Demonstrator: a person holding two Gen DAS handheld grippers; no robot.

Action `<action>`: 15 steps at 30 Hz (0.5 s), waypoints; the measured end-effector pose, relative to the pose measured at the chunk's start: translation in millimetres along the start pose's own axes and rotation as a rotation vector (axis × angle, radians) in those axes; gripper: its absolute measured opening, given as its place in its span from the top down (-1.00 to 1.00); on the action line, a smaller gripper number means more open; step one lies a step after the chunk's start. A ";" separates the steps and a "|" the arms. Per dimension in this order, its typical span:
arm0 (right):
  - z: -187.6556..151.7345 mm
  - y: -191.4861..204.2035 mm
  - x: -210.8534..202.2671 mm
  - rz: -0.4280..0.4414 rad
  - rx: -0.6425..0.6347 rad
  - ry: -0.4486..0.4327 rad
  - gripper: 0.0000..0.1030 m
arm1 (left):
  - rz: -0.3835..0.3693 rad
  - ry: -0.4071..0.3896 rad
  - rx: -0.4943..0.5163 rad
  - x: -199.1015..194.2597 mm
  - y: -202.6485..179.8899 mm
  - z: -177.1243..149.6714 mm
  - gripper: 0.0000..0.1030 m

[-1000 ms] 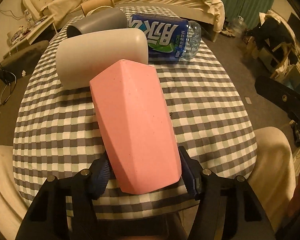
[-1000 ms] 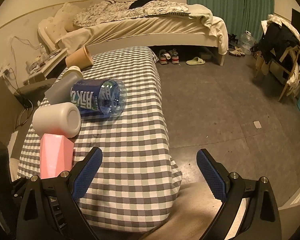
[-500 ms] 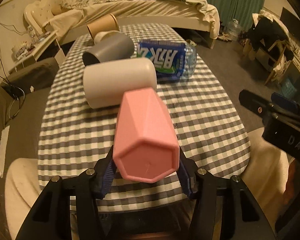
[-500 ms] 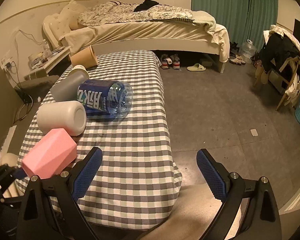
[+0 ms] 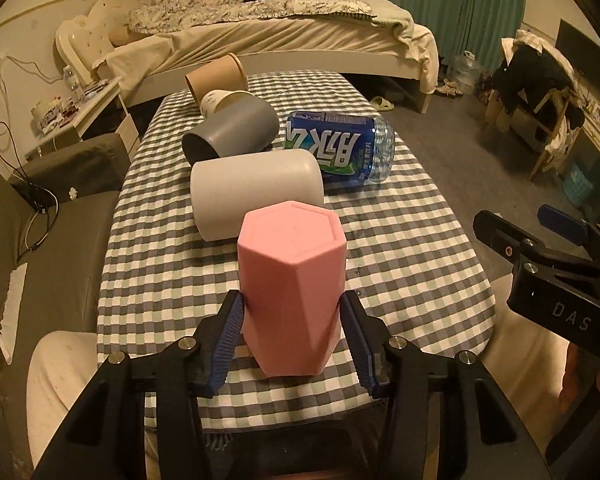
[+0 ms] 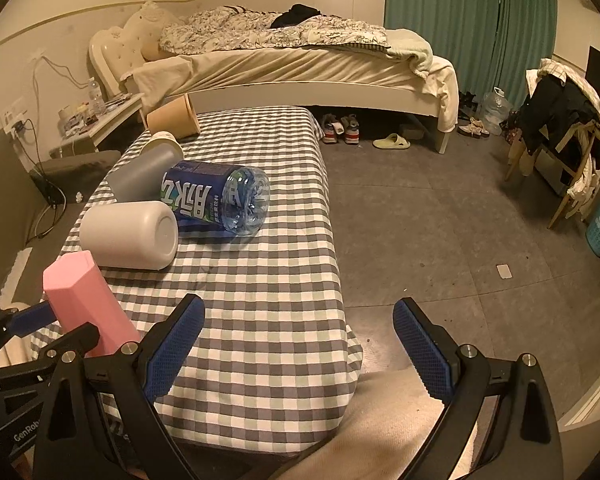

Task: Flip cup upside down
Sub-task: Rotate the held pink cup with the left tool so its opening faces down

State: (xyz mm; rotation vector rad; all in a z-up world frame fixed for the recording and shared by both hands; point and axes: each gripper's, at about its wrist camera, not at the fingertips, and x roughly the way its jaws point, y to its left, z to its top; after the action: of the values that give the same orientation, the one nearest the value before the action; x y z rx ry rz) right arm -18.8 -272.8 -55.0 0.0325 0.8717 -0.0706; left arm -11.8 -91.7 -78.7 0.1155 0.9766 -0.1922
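the left gripper (image 5: 292, 336) sits at the bottom centre of the left wrist view, its blue-padded fingers (image 5: 230, 330) pressed against both sides of the pink cup (image 5: 292, 284), which it holds with its closed hexagonal base upward and its lower end toward the checked tablecloth (image 5: 400, 280); whether the hidden rim touches the cloth cannot be told. in the right wrist view the same cup (image 6: 86, 304) shows at the lower left, tilted a little, with the left gripper's (image 6: 40, 332) dark frame around it.

the right gripper (image 6: 298, 344) fills the bottom of its own view with its jaws spread wide and nothing between them, over the near right edge of the table. in the left wrist view it (image 5: 556, 248) shows at the right edge of the frame, well apart from the cup.

just above the pink cup in the frame a white cup (image 5: 256, 196) lies on its side. above that lies a grey cup (image 5: 232, 132), mouth to the left, and to its right a blue-labelled plastic bottle (image 5: 340, 148), also on its side. toward the upper centre, a tan paper cup (image 5: 216, 78) lies at the table's far end. a bed (image 5: 260, 32) crosses the top of the frame.
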 end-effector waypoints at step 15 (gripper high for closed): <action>1.6 1.5 3.5 -0.010 -0.005 0.008 -0.85 | -0.013 -0.053 -0.027 1.9 11.6 22.4 0.11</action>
State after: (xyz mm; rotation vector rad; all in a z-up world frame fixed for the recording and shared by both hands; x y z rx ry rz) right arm -15.2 -271.6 -56.7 0.0241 0.8802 -0.0777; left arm 9.8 -84.6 -67.7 0.0796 0.9273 -0.1930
